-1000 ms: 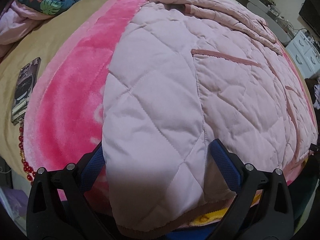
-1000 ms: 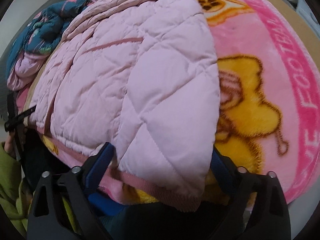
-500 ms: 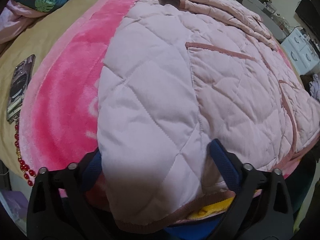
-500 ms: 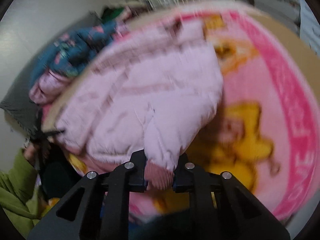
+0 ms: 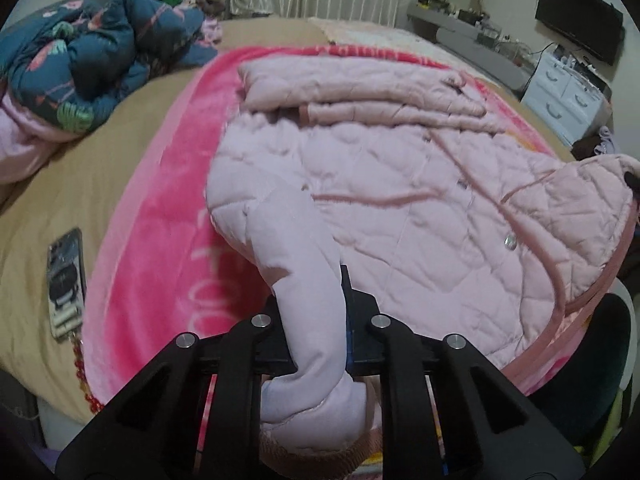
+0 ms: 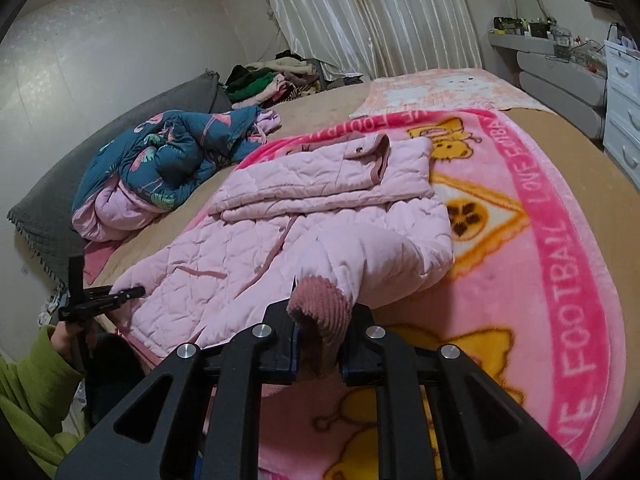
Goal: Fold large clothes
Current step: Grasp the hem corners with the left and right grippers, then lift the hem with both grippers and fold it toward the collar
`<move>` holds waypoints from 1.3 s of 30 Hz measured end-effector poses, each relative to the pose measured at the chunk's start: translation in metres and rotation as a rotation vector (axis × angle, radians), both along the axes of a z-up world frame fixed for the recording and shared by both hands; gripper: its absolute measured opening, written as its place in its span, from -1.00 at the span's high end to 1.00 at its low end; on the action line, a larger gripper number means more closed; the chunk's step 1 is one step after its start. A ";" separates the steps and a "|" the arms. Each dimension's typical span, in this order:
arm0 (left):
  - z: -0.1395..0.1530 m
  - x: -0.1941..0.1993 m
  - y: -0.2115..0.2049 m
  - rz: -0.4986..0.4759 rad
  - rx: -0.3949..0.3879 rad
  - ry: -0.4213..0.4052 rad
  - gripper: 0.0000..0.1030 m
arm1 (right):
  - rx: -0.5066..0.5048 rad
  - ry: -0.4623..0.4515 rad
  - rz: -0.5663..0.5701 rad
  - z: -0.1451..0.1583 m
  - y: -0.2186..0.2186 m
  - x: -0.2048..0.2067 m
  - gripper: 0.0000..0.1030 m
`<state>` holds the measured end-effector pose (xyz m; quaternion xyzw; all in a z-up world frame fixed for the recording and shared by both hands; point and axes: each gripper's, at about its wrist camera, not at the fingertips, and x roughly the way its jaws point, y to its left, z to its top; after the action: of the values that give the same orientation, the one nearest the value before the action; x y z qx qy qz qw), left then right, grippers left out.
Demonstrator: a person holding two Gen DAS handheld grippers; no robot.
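A pale pink quilted jacket [image 5: 400, 200] lies on a pink cartoon blanket [image 5: 160, 240] on the bed, its sleeves folded across the top. My left gripper [image 5: 316, 320] is shut on the jacket's near left hem corner and lifts it. My right gripper [image 6: 318, 344] is shut on the jacket's [image 6: 320, 216] near right hem corner, at its darker ribbed band [image 6: 320, 300], raised off the blanket [image 6: 560, 280]. The left gripper also shows in the right wrist view [image 6: 136, 291], at the jacket's left edge.
A phone [image 5: 66, 280] with a red bead strap lies on the tan sheet at left. A crumpled dark floral quilt [image 6: 168, 156] sits at the back left. White drawers [image 5: 568, 96] and a grey shelf stand to the right of the bed. Clothes are piled by the curtain.
Both grippers went from open around the jacket's hem to shut on its near corners, and both have lifted and pulled back, raising the hem off the blanket.
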<state>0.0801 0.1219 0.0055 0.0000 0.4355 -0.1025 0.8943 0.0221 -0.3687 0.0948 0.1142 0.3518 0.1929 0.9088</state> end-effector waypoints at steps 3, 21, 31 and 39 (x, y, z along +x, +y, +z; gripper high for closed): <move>0.009 0.003 0.000 0.002 -0.024 -0.014 0.84 | 0.012 -0.001 -0.012 0.000 -0.001 0.001 0.75; 0.066 0.046 -0.007 0.036 -0.119 -0.140 0.84 | 0.072 -0.031 -0.096 0.020 -0.014 0.031 0.76; 0.090 0.084 -0.005 0.054 -0.138 -0.165 0.83 | 0.111 -0.052 -0.132 0.037 -0.028 0.068 0.76; 0.105 0.116 -0.003 0.068 -0.129 -0.184 0.83 | 0.120 -0.073 -0.165 0.051 -0.032 0.105 0.76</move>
<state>0.1960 0.1187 0.1107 -0.0629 0.3440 -0.0992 0.9316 0.1272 -0.4006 0.1455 0.1898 0.2959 0.1424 0.9253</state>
